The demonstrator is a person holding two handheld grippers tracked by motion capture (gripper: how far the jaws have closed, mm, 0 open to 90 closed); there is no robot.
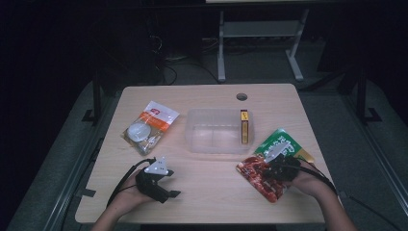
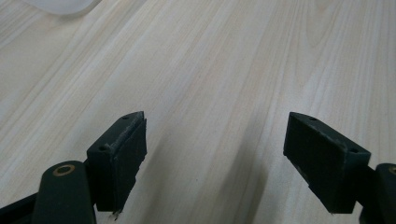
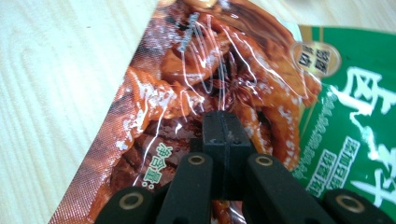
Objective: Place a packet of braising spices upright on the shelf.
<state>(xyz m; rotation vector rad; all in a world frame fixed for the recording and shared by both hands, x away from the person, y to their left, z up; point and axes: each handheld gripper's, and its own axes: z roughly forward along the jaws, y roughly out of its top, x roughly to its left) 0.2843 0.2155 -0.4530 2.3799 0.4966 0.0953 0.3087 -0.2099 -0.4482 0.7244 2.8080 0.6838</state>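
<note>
Two snack packs sitting right of the clear plastic tub [image 1: 214,132] on the desk [image 1: 211,192]: red pack [image 1: 257,177] closest to the near edge, green pack [image 1: 284,143] just behind it and partly tucked under. Right tongs [image 1: 270,163] over the red pack, jaws pressed fully together with no gap. Right gripper view has the closed tips [image 3: 222,133] right against the glossy red pack [image 3: 187,93], green pack [image 3: 355,116] off to one side, though can't tell for sure whether any film is actually pinched between them or just touched. Left tongs [image 1: 168,185] well to the near left of the tub, hovering low over bare desk, jaws spread wide apart and holding nothing. Left gripper view [image 2: 215,154] confirms: plain wood grain [image 2: 224,70] between the pads, corner of the tub [image 2: 60,5] barely peeking in at the top. Yellow box [image 1: 245,126] standing on edge inside the tub, against its right wall. Orange-and-white bag [image 1: 149,126] lying flat just left of the tub, well apart from both tongs.
</note>
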